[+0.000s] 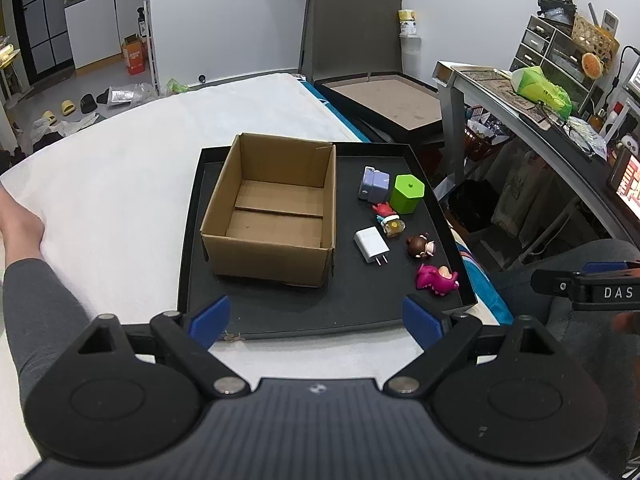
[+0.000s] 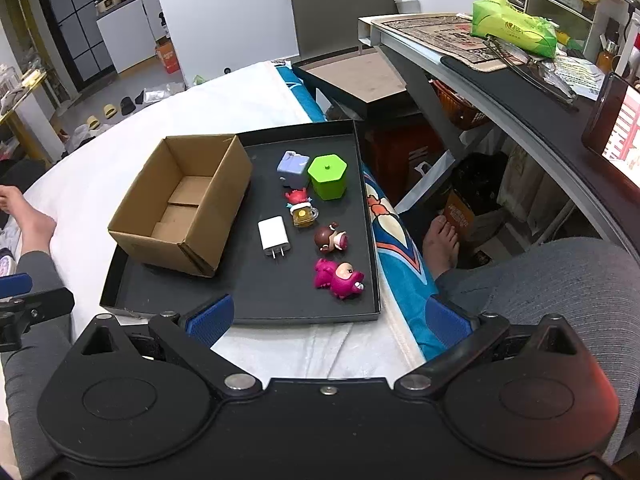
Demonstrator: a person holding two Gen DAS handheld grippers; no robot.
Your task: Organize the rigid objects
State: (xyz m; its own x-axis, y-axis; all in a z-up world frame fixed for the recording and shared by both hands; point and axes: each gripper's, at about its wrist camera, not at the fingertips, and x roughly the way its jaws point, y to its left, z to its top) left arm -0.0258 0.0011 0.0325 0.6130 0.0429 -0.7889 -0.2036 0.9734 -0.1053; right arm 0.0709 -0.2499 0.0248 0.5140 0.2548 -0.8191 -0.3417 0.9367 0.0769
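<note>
Black and shallow, the tray [image 1: 192, 216] lies on a white bed [image 1: 120, 184], its raised rim enclosing everything to be sorted. A cardboard box [image 1: 272, 248] fills the tray's left half, flaps gone, top open and nothing inside; its right wall stands just beside the row of small things, leaving a narrow black lane between them.

On the tray's right half, from far to near: a lilac cube toy [image 2: 293, 167] touching a green hexagonal pot [image 2: 328, 178], a small red crab figure [image 2: 297, 196], an amber mug charm [image 2: 304, 216], a white plug charger [image 2: 274, 238] with prongs toward the camera, a brown-haired doll head [image 2: 331, 239], and a magenta bear figure [image 2: 340, 278] lying on its side near the tray's right rim. The near strip of the tray is bare.

Both tools hang short of the tray's near edge. The left tool [image 1: 316, 320] has its blue pads [image 1: 210, 320] spread wide apart, nothing between them. The right tool [image 2: 330, 320] is likewise spread wide and unloaded, its right pad over the bed's blue patterned edge [image 2: 400, 248].
</note>
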